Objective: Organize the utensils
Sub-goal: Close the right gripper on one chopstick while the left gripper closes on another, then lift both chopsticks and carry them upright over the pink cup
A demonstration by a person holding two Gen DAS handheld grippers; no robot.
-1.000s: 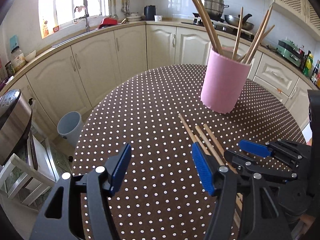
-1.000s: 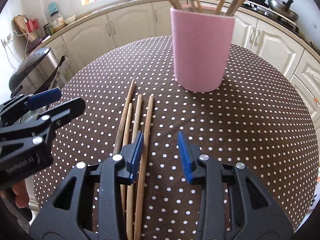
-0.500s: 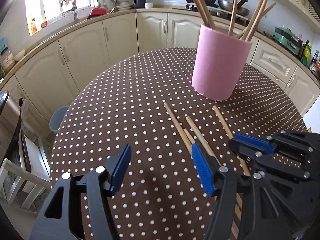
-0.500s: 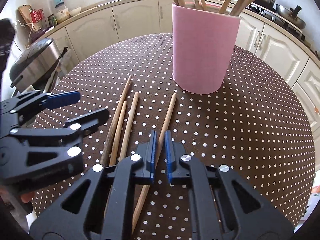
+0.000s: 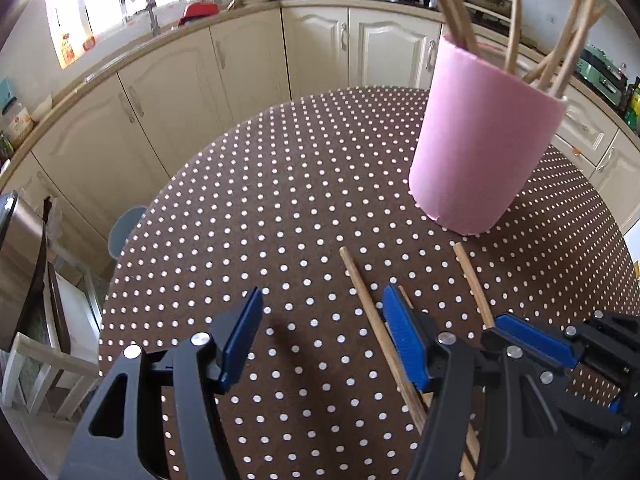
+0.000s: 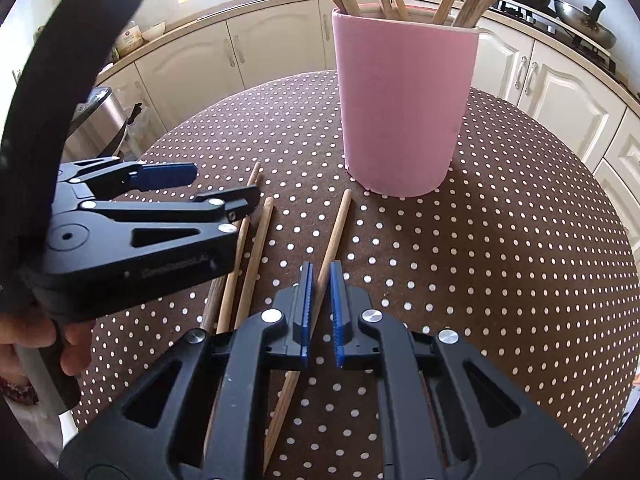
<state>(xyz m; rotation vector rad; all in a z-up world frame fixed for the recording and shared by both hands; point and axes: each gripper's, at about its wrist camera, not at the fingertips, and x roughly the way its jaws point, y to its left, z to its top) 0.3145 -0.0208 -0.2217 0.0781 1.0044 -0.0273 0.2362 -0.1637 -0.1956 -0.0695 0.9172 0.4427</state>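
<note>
While clamped on one chopstick (image 6: 335, 229) lying on the table (image 6: 520, 260) before the pink cup (image 6: 404, 108), right gripper (image 6: 319, 308); spread wide above other sticks (image 6: 256, 248), left gripper (image 5: 320, 340).

Holder: the pink cylindrical utensil holder (image 6: 404, 108) looked matt and faintly grainy, like foam or soft plastic; which one could not be told.
Chopsticks: the pale wooden chopsticks on the table (image 6: 256, 256) were bare, matt wood with visible grain.
Cloth: the brown tablecloth with white dots (image 5: 280, 216) had a dull, woven-looking surface.
Right gripper: the black plastic right gripper (image 6: 319, 304) showed semi-matt arms, shiny metal rivets and ribbed blue pads (image 6: 338, 312).
Left gripper: the black plastic left gripper (image 5: 320, 344) had the same finish, with smooth-looking blue pads (image 5: 240, 340).
Cabinets: the cream kitchen cabinets (image 5: 248, 64) looked smooth with a satin sheen.
Wok: the metal wok on the stove (image 6: 588, 30) looked glossy.
</note>
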